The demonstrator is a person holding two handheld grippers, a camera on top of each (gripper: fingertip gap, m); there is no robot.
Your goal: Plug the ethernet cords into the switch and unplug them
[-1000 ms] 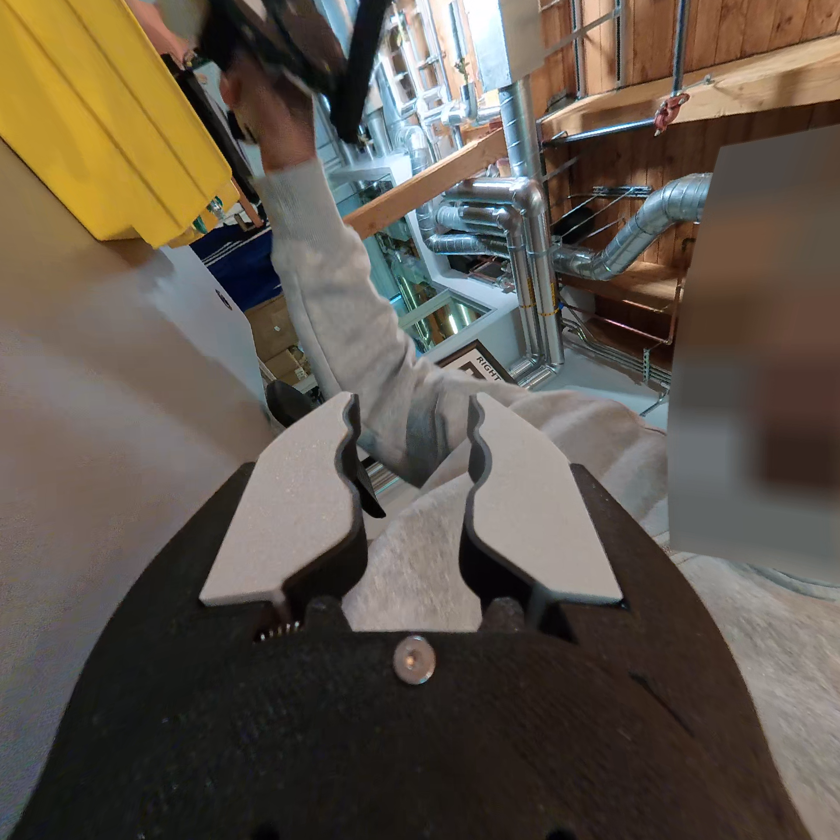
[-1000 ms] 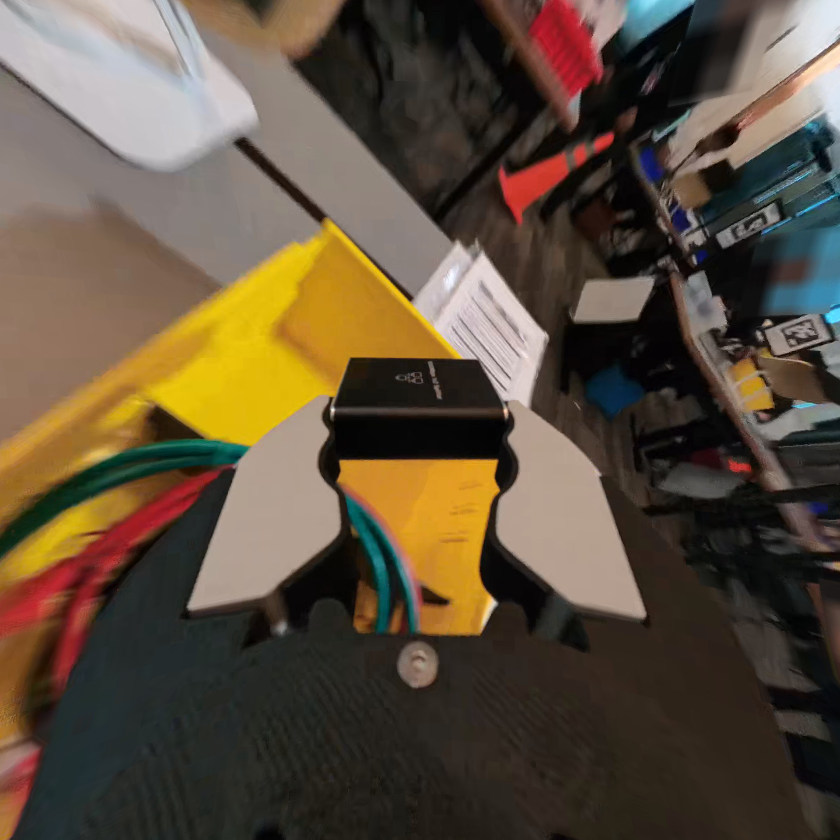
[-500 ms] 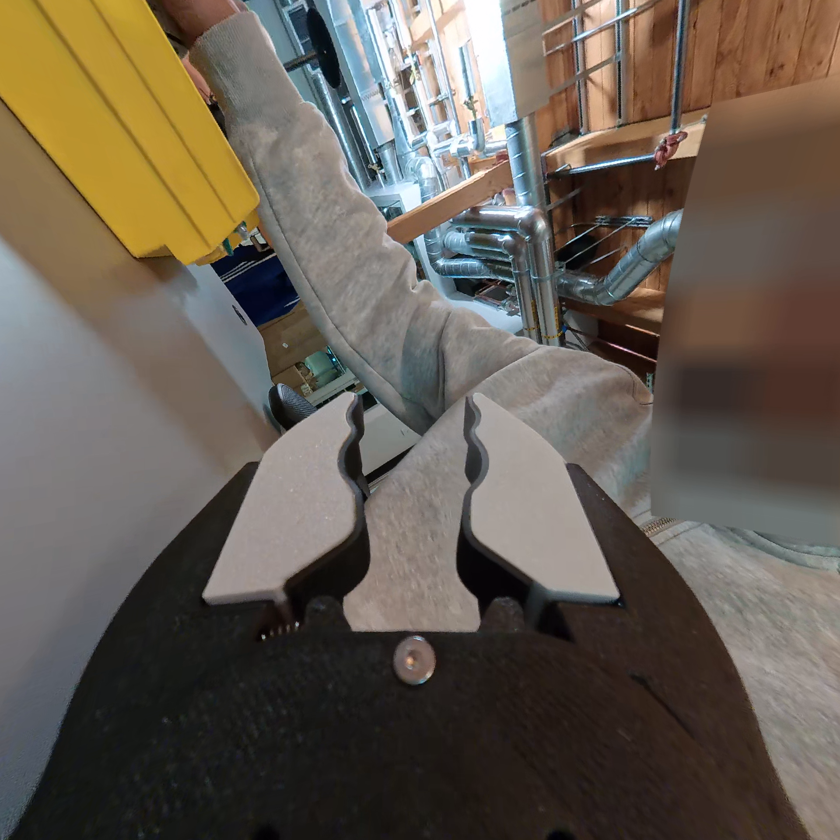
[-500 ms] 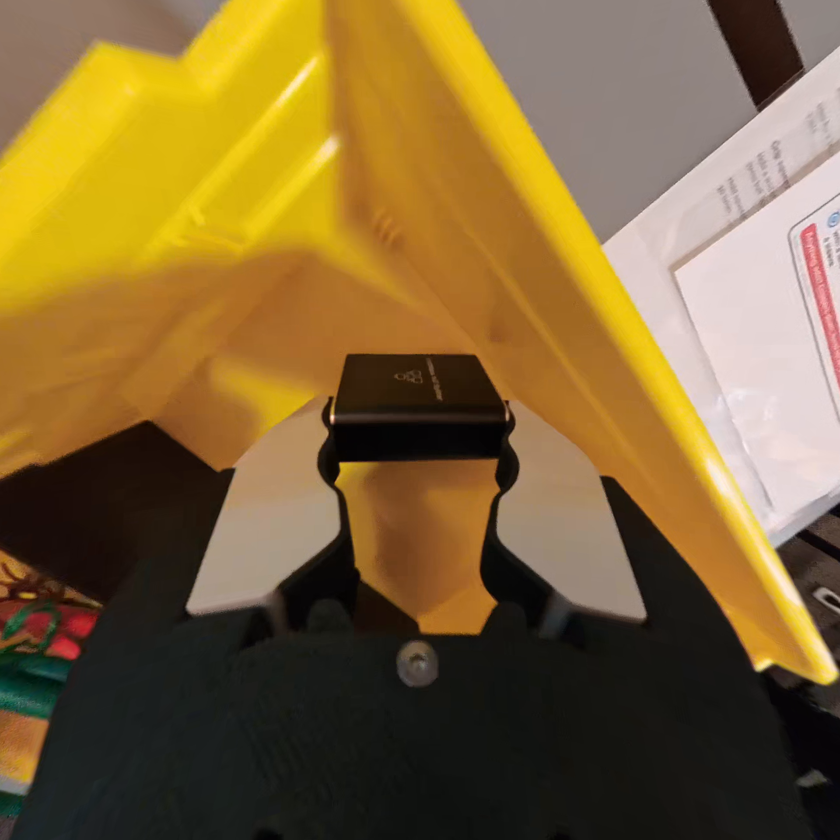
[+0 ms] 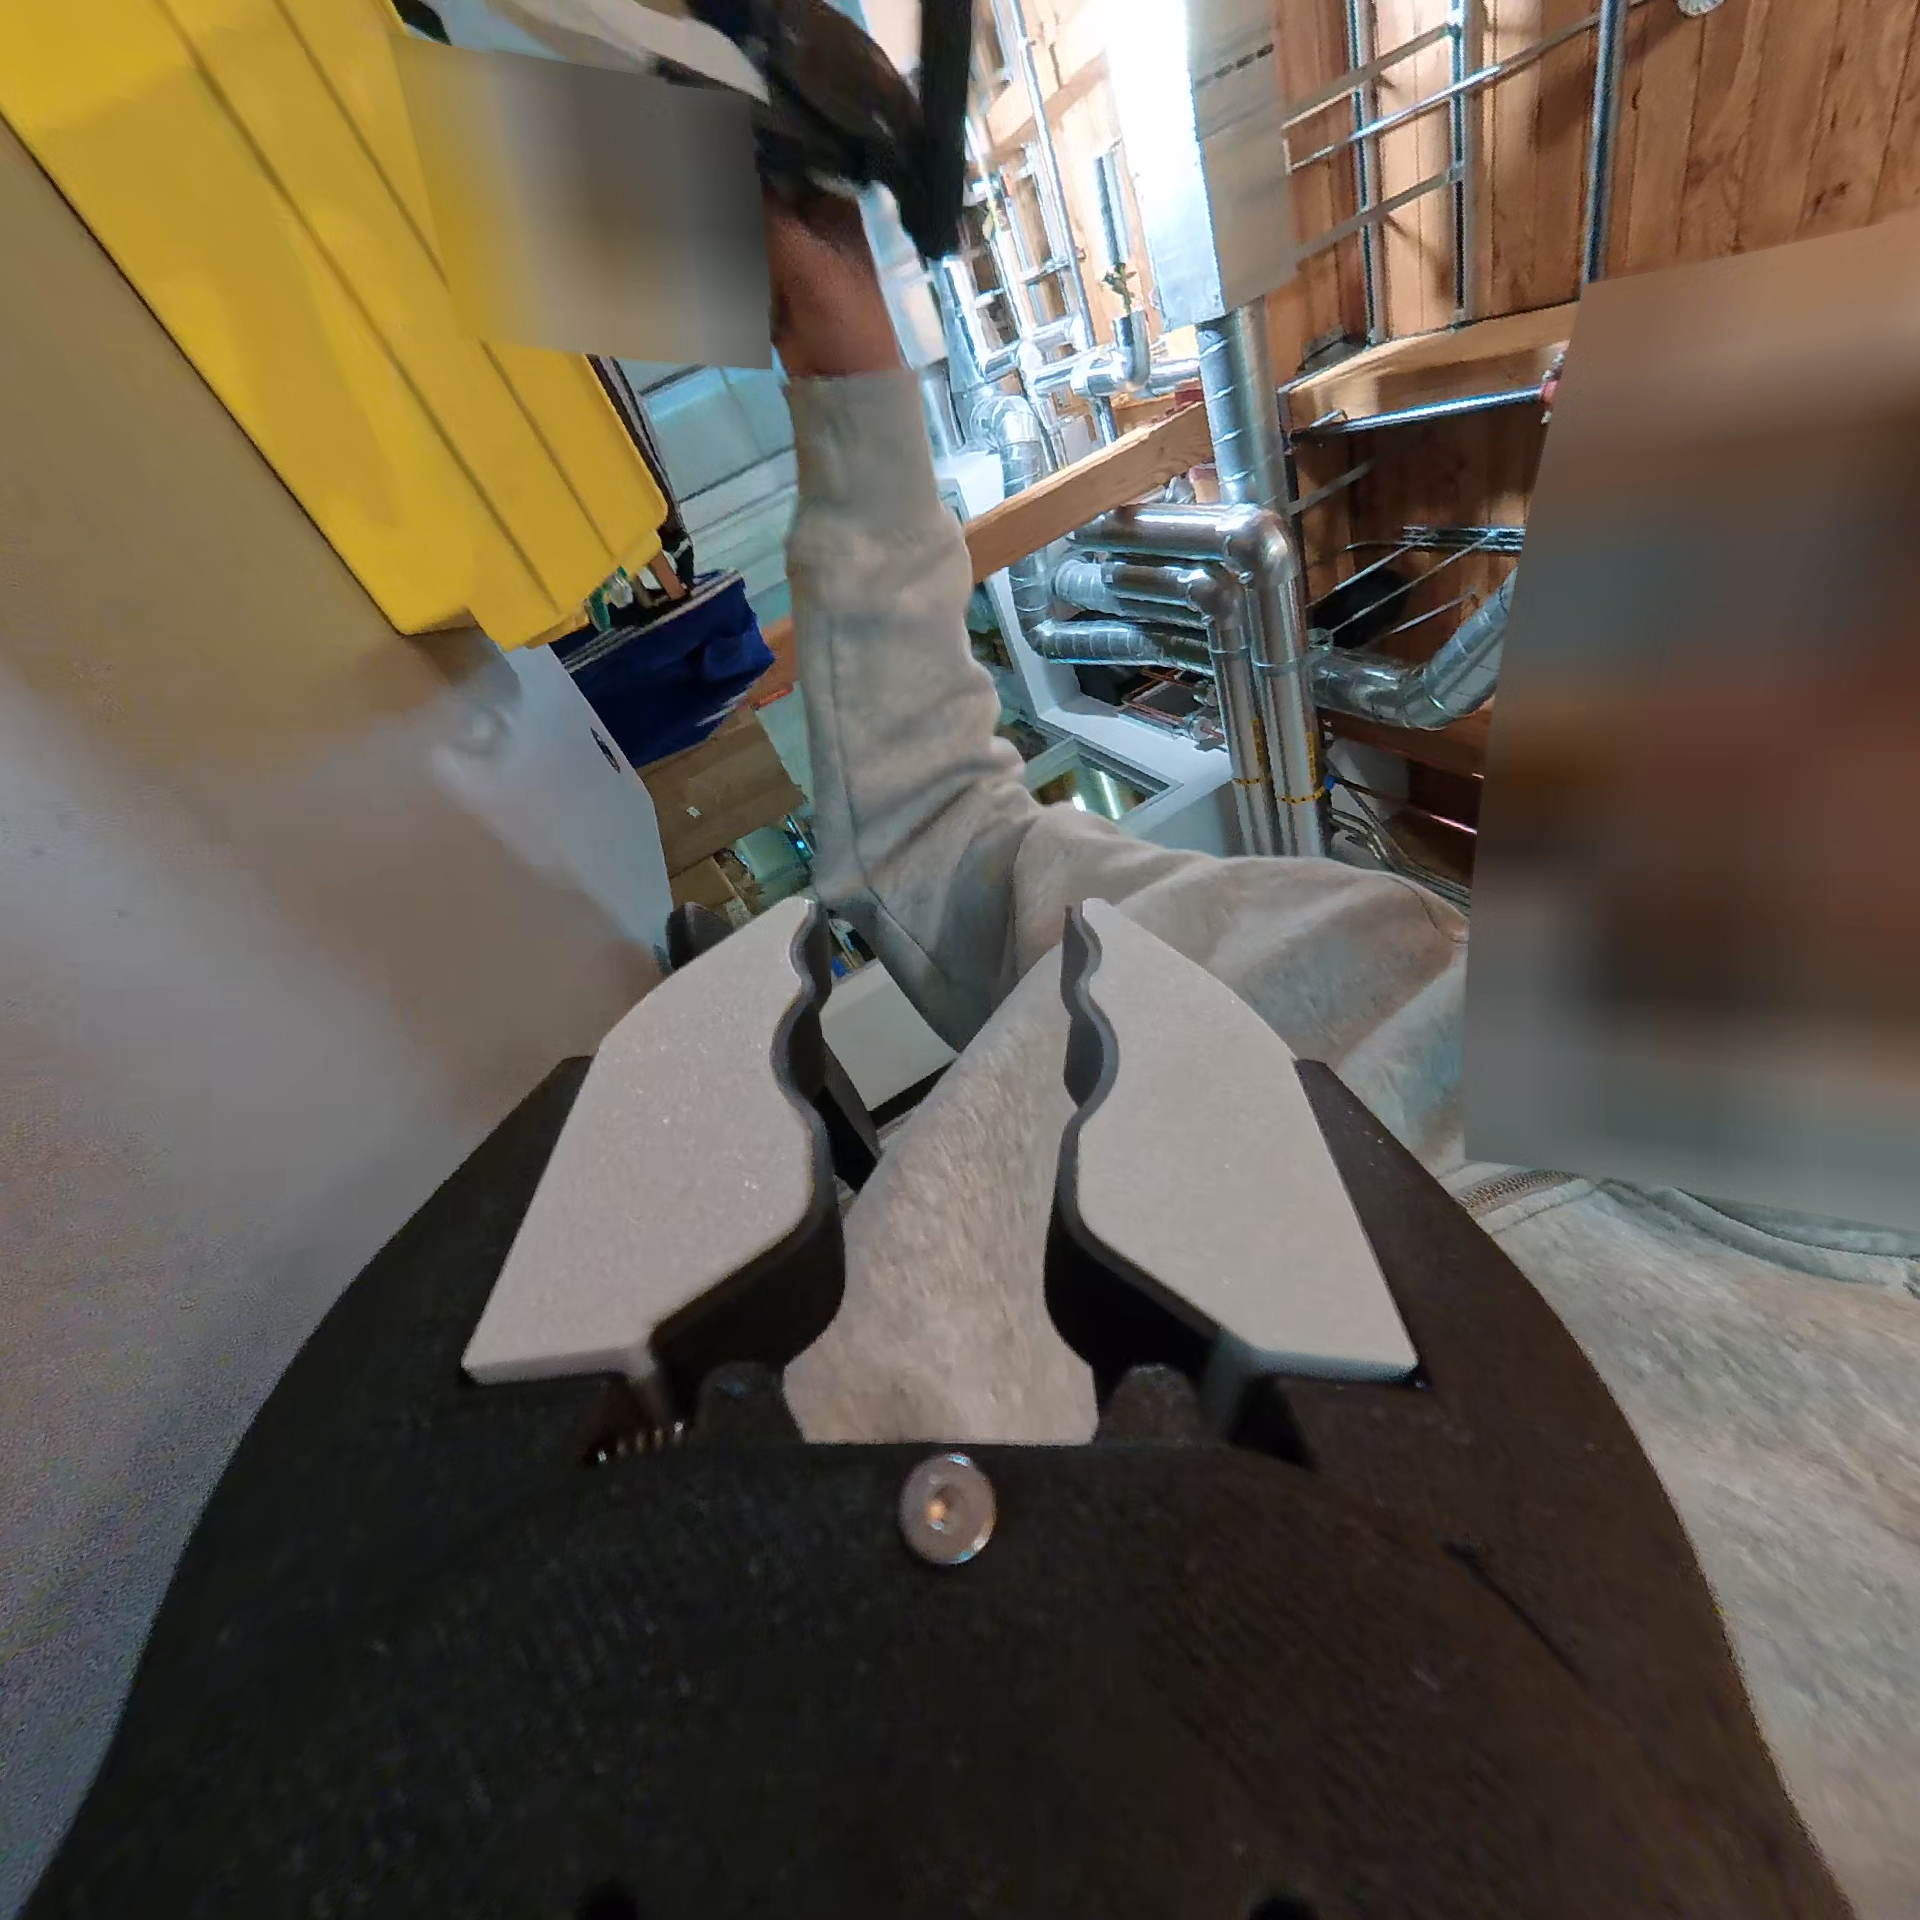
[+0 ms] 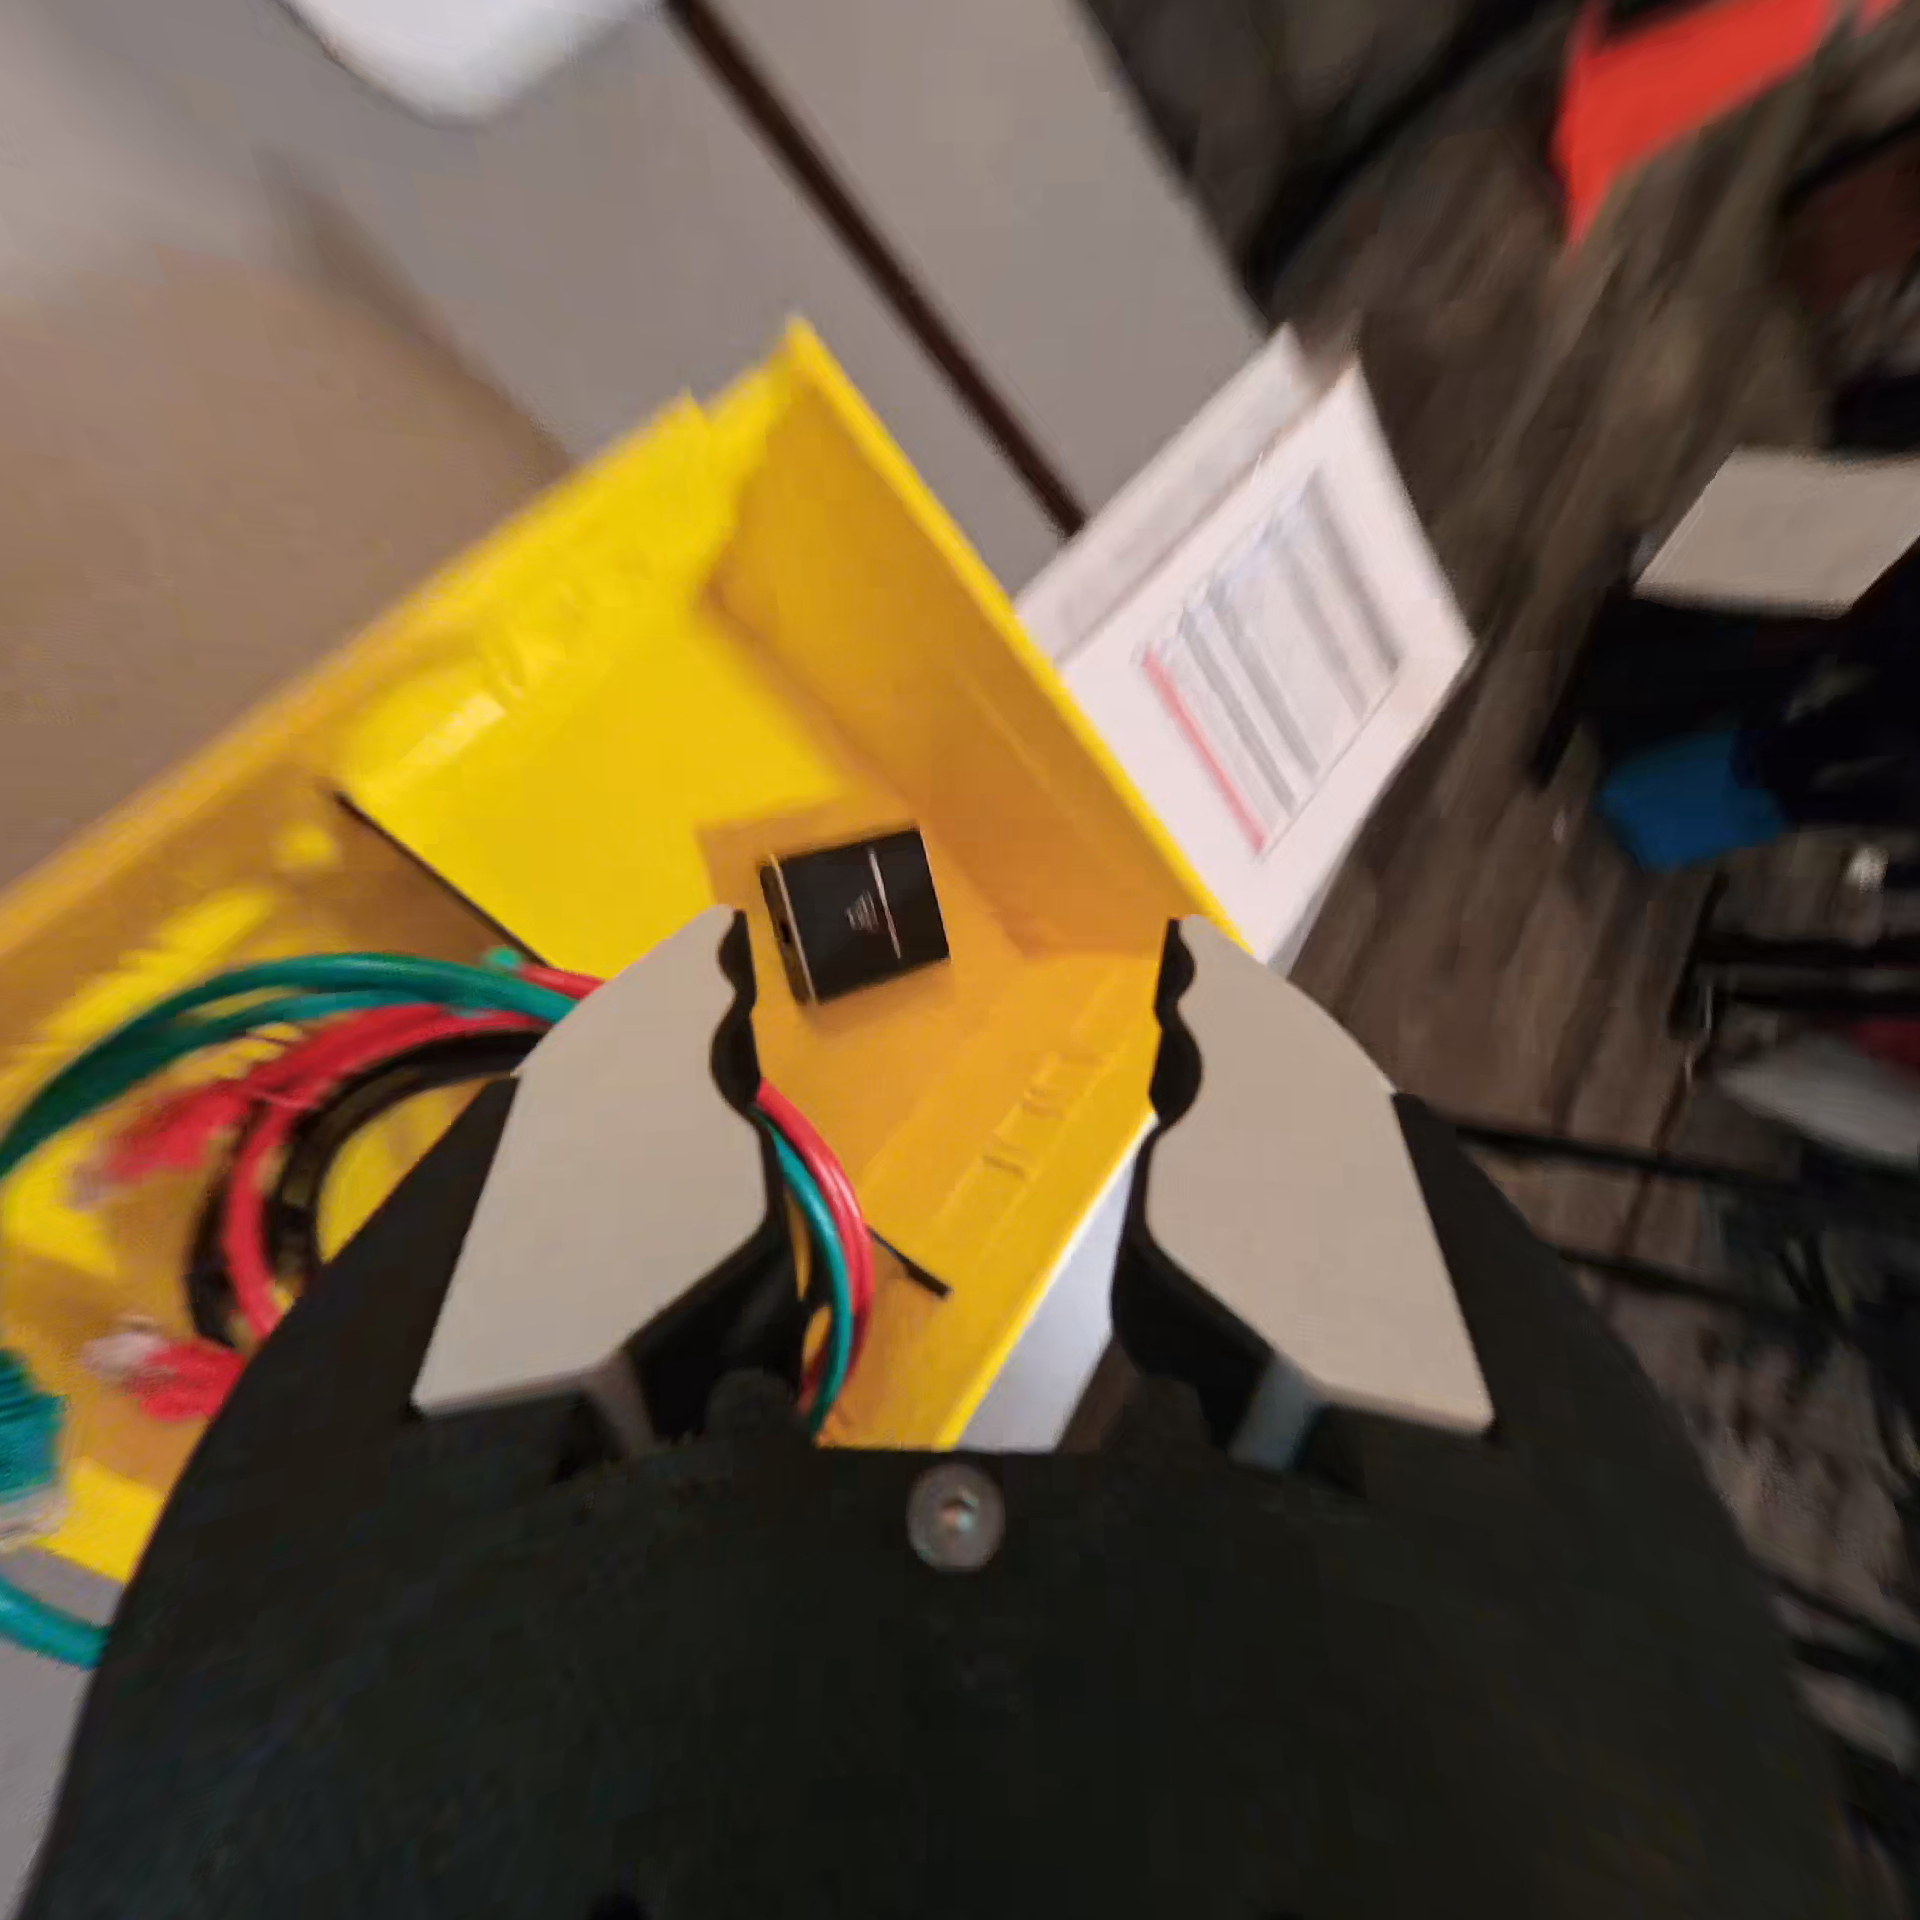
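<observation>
In the right wrist view the small black switch (image 6: 857,914) lies loose on the floor of the yellow bin (image 6: 582,727), near its far right corner. My right gripper (image 6: 951,935) is wide open and empty, hovering above the bin just short of the switch. Red cords (image 6: 343,1049) and green cords (image 6: 312,977) are coiled in the bin's left part, blurred. My left gripper (image 5: 940,925) is open and empty, pointing at a grey sleeve (image 5: 894,675). The yellow bin (image 5: 312,312) shows at the upper left there, with the other gripper (image 5: 831,94) above it.
A white laminated sheet (image 6: 1247,665) lies right of the bin on the grey table (image 6: 520,208). An orange cone (image 6: 1704,104) and clutter sit on the floor beyond. Metal pipes (image 5: 1247,623) and wooden walls fill the left view's background.
My right gripper has opened and let go of the black switch, which now lies in the yellow bin, and has pulled back from it. The left gripper has hardly moved.
</observation>
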